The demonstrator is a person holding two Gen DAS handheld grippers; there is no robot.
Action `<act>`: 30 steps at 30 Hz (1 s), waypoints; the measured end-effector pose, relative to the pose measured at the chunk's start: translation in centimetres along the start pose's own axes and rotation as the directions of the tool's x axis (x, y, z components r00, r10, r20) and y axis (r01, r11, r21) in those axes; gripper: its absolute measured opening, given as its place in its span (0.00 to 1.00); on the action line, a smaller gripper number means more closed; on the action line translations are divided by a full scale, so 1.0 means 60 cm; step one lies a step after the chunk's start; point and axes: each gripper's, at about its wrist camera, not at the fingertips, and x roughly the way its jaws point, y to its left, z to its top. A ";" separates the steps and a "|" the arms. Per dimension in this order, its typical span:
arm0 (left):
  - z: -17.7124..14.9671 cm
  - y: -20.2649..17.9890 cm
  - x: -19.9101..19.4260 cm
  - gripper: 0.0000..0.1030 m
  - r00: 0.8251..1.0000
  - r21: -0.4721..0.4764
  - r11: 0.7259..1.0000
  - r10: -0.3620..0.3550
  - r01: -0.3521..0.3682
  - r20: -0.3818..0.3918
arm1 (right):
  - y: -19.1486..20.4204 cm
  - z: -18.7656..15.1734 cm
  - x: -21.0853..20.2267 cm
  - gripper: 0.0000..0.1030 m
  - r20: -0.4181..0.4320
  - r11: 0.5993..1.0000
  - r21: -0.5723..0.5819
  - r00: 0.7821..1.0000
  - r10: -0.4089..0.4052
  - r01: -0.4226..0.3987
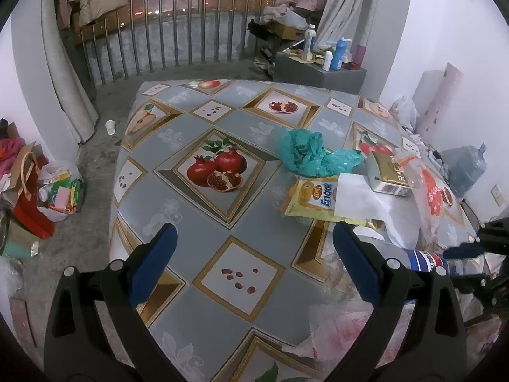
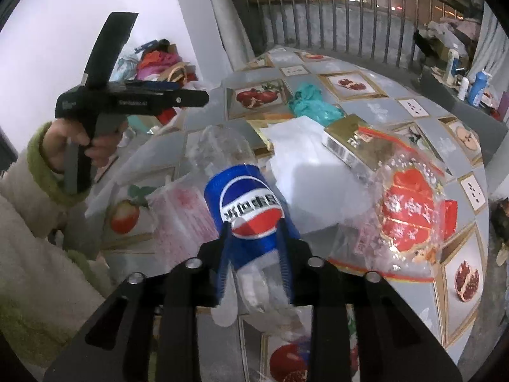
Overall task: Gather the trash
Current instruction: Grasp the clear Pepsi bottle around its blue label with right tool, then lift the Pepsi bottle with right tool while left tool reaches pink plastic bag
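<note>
Plenty of litter covers the near right part of the table (image 1: 222, 121): a teal bag (image 1: 313, 152), a yellow snack wrapper (image 1: 307, 199), a gold carton (image 2: 353, 141), clear wrappers. Amid it lies the empty Pepsi bottle (image 2: 246, 205). My worry is that thin plastic buckling and squirting out sideways if squeezed harder. The right gripper (image 2: 254, 226) has its jaws narrowed onto the bottle's label, pads pressing both sides. The left gripper (image 1: 254, 254) hangs wide apart over bare cloth, holding nothing.
</note>
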 end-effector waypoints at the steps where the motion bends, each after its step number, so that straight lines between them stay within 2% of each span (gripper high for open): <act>1: 0.001 0.001 0.000 0.92 1.000 0.002 1.000 0.001 -0.001 0.000 | 0.003 0.002 0.004 0.45 0.001 1.000 -0.013 1.000 -0.002 0.002; 3: 0.000 0.001 -0.001 0.92 1.000 0.004 1.000 0.003 -0.003 0.001 | 0.010 0.008 0.018 0.46 -0.011 0.999 -0.042 1.000 0.001 -0.002; 6: -0.003 0.000 -0.006 0.92 1.000 0.005 1.000 0.006 -0.006 0.003 | 0.013 0.017 0.044 0.53 -0.023 0.997 -0.073 1.000 -0.007 0.005; 11: -0.011 0.004 -0.019 0.92 1.000 -0.007 1.000 0.012 -0.012 0.009 | 0.006 0.022 0.061 0.58 -0.042 0.998 -0.048 0.998 0.038 -0.039; 18: -0.022 0.011 -0.022 0.92 1.000 -0.025 1.000 -0.002 0.002 -0.003 | 0.016 0.014 0.064 0.60 -0.057 0.998 -0.057 0.998 0.031 -0.035; 21: -0.033 0.012 -0.028 0.91 1.000 -0.038 0.999 -0.030 0.030 0.004 | 0.014 0.010 0.056 0.58 -0.047 0.999 -0.042 0.998 0.030 -0.032; 23: -0.044 0.010 -0.035 0.91 0.997 -0.046 0.996 -0.073 0.074 0.015 | 0.010 0.002 0.047 0.58 -0.041 0.999 -0.018 0.999 0.026 -0.027; 30: -0.084 -0.010 -0.061 0.91 0.983 -0.011 0.983 -0.184 0.184 0.008 | -0.005 -0.031 0.001 0.57 -0.023 0.997 0.081 1.000 -0.014 0.016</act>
